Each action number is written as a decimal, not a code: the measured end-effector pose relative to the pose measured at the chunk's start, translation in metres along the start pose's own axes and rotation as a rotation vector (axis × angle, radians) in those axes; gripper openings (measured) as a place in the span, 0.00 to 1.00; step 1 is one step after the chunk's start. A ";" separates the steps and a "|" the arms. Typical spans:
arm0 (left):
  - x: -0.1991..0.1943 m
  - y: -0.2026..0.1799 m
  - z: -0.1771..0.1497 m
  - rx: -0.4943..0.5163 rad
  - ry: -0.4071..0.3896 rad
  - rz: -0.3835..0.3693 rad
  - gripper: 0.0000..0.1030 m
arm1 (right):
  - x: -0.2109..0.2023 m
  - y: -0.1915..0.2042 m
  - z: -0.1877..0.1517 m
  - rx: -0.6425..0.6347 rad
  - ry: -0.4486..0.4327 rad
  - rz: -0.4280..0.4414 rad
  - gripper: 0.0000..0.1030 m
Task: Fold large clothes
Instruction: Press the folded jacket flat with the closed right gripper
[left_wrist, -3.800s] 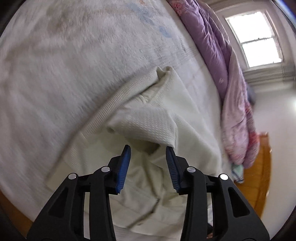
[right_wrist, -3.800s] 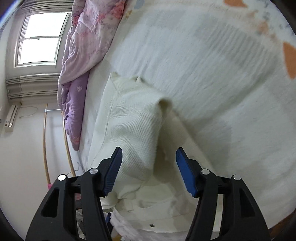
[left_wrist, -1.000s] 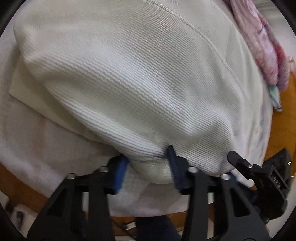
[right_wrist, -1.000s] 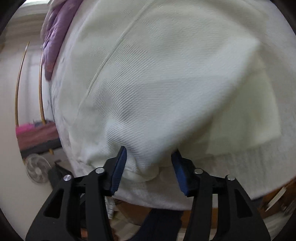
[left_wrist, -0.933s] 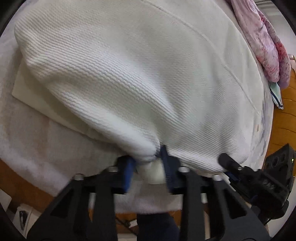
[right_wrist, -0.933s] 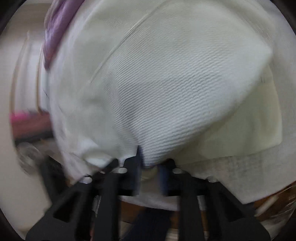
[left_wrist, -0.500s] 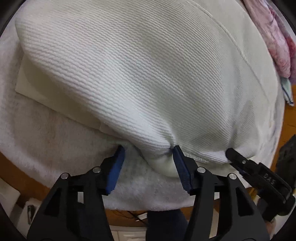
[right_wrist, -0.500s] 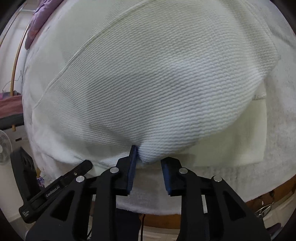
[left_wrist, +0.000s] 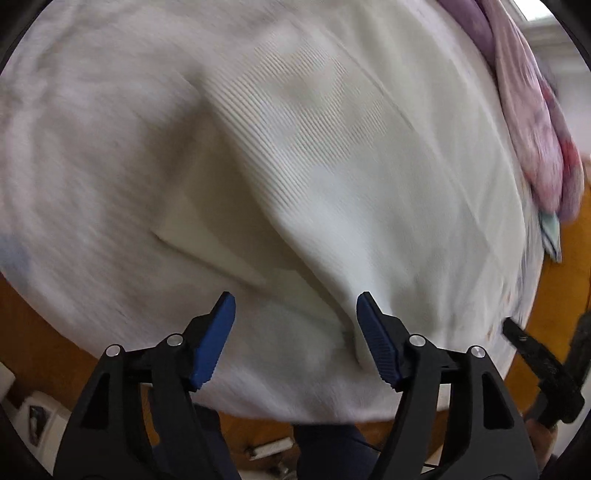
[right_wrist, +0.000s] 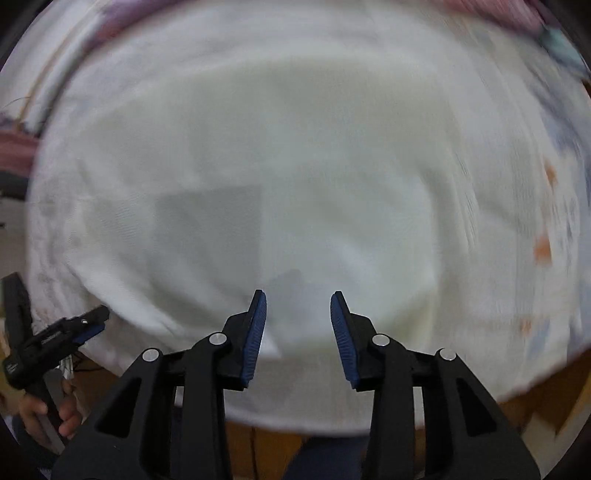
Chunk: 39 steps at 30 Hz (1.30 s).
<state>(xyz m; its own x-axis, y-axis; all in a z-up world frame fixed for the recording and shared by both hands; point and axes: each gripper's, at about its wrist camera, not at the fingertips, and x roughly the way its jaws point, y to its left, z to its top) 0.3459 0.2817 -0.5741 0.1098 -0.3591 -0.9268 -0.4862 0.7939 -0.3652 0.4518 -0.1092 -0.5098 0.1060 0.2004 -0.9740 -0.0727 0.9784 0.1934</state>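
Note:
A cream ribbed garment (left_wrist: 332, 155) lies folded on the white bed; it also shows in the right wrist view (right_wrist: 295, 184), blurred by motion. My left gripper (left_wrist: 295, 314) is open and empty, just off the garment's near folded edge. My right gripper (right_wrist: 297, 314) is open and empty above the garment's near edge. The left gripper also appears at the lower left of the right wrist view (right_wrist: 79, 326). The right gripper shows at the right edge of the left wrist view (left_wrist: 535, 354).
The white bed cover (left_wrist: 74, 147) spreads around the garment. A pink and purple quilt (left_wrist: 532, 122) lies along the far right side. The bed's near edge and orange wooden floor (left_wrist: 40, 343) are below, with the person's dark trousers (left_wrist: 332, 450) close by.
Both grippers were shut on the garment's folded edge about a second ago. They have opened, let it go and drawn back. Both views are now blurred from moving.

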 end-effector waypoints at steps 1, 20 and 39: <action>0.000 0.005 0.018 -0.016 -0.023 0.005 0.67 | 0.001 0.007 0.010 -0.027 -0.023 0.021 0.26; 0.027 0.017 0.053 0.001 -0.065 0.083 0.77 | 0.130 0.092 0.177 0.041 -0.088 0.068 0.00; 0.033 0.008 0.042 -0.024 -0.068 0.034 0.83 | 0.123 0.097 0.076 0.138 0.021 0.088 0.00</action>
<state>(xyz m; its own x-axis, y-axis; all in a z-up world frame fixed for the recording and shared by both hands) 0.3818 0.2965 -0.6108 0.1509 -0.2974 -0.9427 -0.5115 0.7926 -0.3319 0.5335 0.0144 -0.6016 0.0844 0.2862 -0.9544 0.0562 0.9550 0.2913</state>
